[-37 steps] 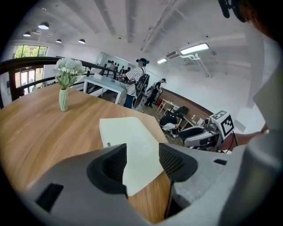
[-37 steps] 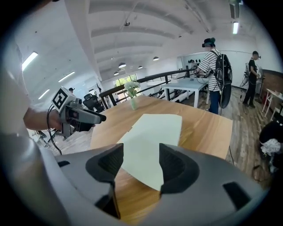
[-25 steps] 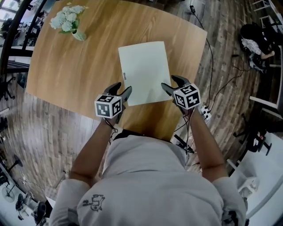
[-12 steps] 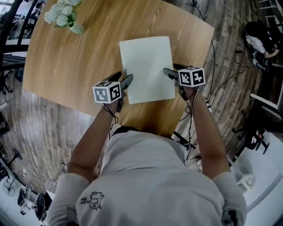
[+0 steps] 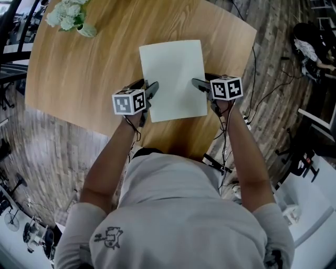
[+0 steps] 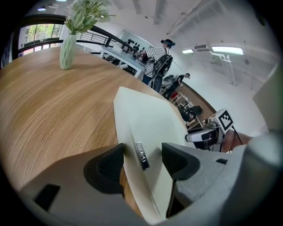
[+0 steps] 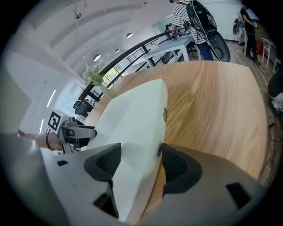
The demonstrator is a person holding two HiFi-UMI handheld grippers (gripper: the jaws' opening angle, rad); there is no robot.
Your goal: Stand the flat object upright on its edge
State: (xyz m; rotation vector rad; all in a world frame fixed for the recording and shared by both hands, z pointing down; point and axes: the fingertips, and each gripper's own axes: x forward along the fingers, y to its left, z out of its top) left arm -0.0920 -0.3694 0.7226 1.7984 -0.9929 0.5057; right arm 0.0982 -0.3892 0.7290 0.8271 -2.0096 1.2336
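On the wooden surface [image 5: 105, 63]: pale flat board [image 5: 173, 79], lying flat
Vase [image 5: 87, 31]: white flowers [image 5: 63, 14]
Left tool [image 5: 148, 88]: wide, just opening, astride board edge
Right tool [image 5: 199, 84]: wide, astride opposite edge

On the table [image 5: 89, 73] you have a broad stretch of bare wood to the left of the flat board [image 5: 172, 73]; the only obstacle standing on it is the vase of flowers [image 5: 71, 18] at the far left corner, well apart from the board. Past the board's far edge the wood lies bare up to the table's rim, with room to pass. To the right of the board and along its near edge only a narrow strip of tabletop remains before the drop-off, so any pass there runs close beside the board.
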